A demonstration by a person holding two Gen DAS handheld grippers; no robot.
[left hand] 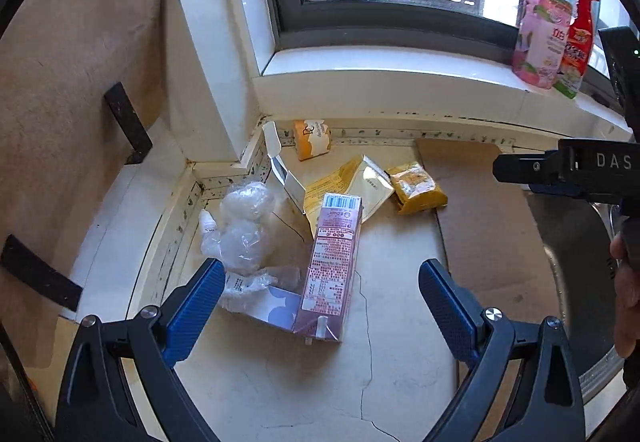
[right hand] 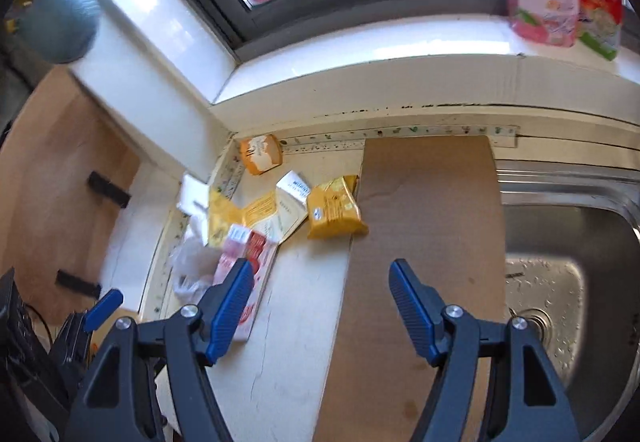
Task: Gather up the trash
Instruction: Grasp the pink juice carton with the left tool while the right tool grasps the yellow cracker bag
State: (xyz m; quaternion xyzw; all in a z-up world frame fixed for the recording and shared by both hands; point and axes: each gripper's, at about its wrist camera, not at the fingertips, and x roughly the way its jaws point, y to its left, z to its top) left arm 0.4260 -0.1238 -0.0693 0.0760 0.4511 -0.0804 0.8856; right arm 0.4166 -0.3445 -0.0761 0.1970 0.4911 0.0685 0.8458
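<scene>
Trash lies scattered in the corner of a pale, cracked tabletop [left hand: 280, 382] below a window. Nearest the left hand-held gripper [left hand: 322, 282] is a pink drink carton [left hand: 334, 266] lying flat, its lower end between the two blue fingers but untouched by them; the jaws are spread wide and empty. Just left of the carton sits crumpled clear plastic wrap [left hand: 244, 230], with a small white-and-lilac box [left hand: 276, 304] touching the carton's side. Behind the carton lie a flattened yellow-and-white package [left hand: 352, 182], a yellow snack packet [left hand: 418, 186] just beside it, and a small orange pouch [left hand: 313, 140] against the back wall.

A sheet of brown cardboard [right hand: 424, 242] covers the tabletop between the trash and a steel sink [right hand: 580, 262]. The sink basin holds only water drops and its drain. The right hand-held gripper [right hand: 322, 282] hangs over the cardboard's left edge, jaws released and wide, grasping nothing; its left finger overlaps the pink carton in the right wrist view.

On the windowsill [left hand: 400, 62] stand a pink pump bottle [left hand: 540, 34] and a red spray bottle [left hand: 576, 38], touching each other. A person's hand [left hand: 628, 298] shows at the right edge of the left wrist view.
</scene>
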